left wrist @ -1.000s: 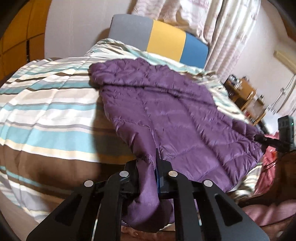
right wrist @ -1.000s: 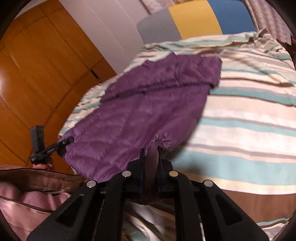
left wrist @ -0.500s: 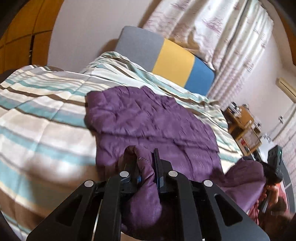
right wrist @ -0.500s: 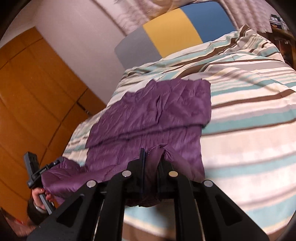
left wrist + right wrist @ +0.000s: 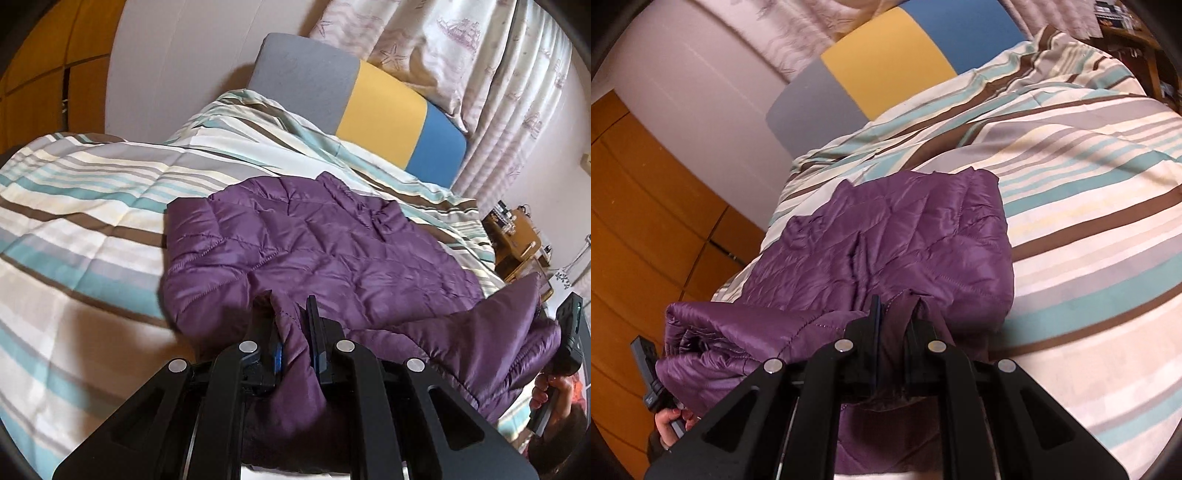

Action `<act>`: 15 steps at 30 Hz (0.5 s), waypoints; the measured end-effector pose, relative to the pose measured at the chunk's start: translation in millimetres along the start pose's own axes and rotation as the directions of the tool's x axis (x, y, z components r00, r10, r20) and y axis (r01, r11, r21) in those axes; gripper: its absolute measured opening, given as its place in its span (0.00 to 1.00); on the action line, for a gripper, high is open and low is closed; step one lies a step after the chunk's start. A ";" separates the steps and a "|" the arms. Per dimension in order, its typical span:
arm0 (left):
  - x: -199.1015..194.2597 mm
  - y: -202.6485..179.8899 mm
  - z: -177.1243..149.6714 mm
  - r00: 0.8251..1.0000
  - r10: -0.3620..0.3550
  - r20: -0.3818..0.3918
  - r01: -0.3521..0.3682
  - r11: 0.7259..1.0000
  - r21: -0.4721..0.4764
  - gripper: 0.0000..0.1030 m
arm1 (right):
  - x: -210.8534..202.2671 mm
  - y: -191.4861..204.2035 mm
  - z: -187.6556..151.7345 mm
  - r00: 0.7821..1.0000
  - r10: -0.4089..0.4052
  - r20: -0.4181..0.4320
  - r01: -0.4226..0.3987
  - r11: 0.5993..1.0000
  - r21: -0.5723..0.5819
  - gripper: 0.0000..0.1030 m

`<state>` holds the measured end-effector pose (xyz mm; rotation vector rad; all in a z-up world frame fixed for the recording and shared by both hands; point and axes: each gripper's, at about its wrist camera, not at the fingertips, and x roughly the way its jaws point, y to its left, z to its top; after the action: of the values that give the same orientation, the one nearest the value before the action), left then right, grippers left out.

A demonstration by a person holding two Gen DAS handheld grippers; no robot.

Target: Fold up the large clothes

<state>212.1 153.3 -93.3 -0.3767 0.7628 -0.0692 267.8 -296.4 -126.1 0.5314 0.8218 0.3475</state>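
Left tool (image 5: 293, 325): clamped on a bunched edge of the purple quilted jacket (image 5: 332, 251); fabric wedged between both fingers, hem stitching visible at the pinch, slack cloth hanging below the tool.

Right tool (image 5: 895, 325): likewise closed on a fold of the same jacket (image 5: 897, 243); fabric fills the gap between the fingers and droops beneath.

Jacket: lies spread on the bed ahead of both tools, over the striped duvet (image 5: 81, 229) (teal, brown, grey, cream bands). The near edge is lifted off the bed at both pinch points. Between the tools this raised edge forms a rolled, puffy ridge; from the left tool it runs off to the right, toward the other tool's handle (image 5: 565, 354), which a hand grips. From the right tool the same ridge runs to the left, ending by the opposite handle (image 5: 650, 373).

Far end of the jacket rests flat, with a squared corner.

Beyond the jacket: headboard (image 5: 354, 110) in grey, yellow and blue panels. Patterned curtains (image 5: 480, 62) behind it. Wooden wardrobe panels (image 5: 646, 221) left of the right tool.
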 end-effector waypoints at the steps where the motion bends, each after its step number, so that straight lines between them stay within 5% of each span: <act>1: 2.9 0.9 1.2 1.000 -0.002 0.002 0.002 1.000 -0.003 0.11 | 0.9 -3.1 -0.1 1.000 0.005 0.007 -0.006 1.000 0.010 0.09; 3: 9.0 5.1 3.2 1.000 -0.011 -0.006 0.011 1.000 -0.028 0.17 | 5.6 -8.8 2.6 0.999 0.028 0.029 -0.029 0.999 0.038 0.13; 5: 10.1 14.3 3.3 1.000 -0.031 -0.003 0.031 0.996 -0.089 0.28 | 6.5 -15.6 3.6 0.995 0.080 0.065 -0.084 0.994 0.066 0.31; 7: 4.5 22.8 1.9 0.998 -0.055 0.031 0.059 0.988 -0.144 0.59 | 1.9 -19.7 3.5 0.990 0.097 0.100 -0.106 0.991 0.082 0.43; 8: -3.7 27.9 0.9 0.996 -0.025 0.080 0.039 0.984 -0.173 0.86 | -1.9 -24.2 1.6 0.986 0.109 0.125 -0.121 0.988 0.094 0.58; 9: -15.6 34.1 -1.4 0.989 0.018 0.147 0.012 0.980 -0.199 0.94 | -6.1 -26.4 -0.1 0.983 0.114 0.144 -0.129 0.987 0.101 0.65; 11: -33.0 44.7 -5.9 0.972 0.027 0.234 0.025 0.975 -0.219 0.94 | -18.0 -32.2 -6.1 0.976 0.104 0.189 -0.125 0.987 0.103 0.74; 15: -42.3 56.1 -23.3 0.972 -0.002 0.234 0.057 0.972 -0.226 0.94 | -28.6 -35.5 -21.3 0.987 0.056 0.152 -0.065 0.996 0.056 0.83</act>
<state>161.3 206.7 -100.8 -0.6079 0.5334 0.0367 236.4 -332.7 -141.3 0.6328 0.6734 0.3346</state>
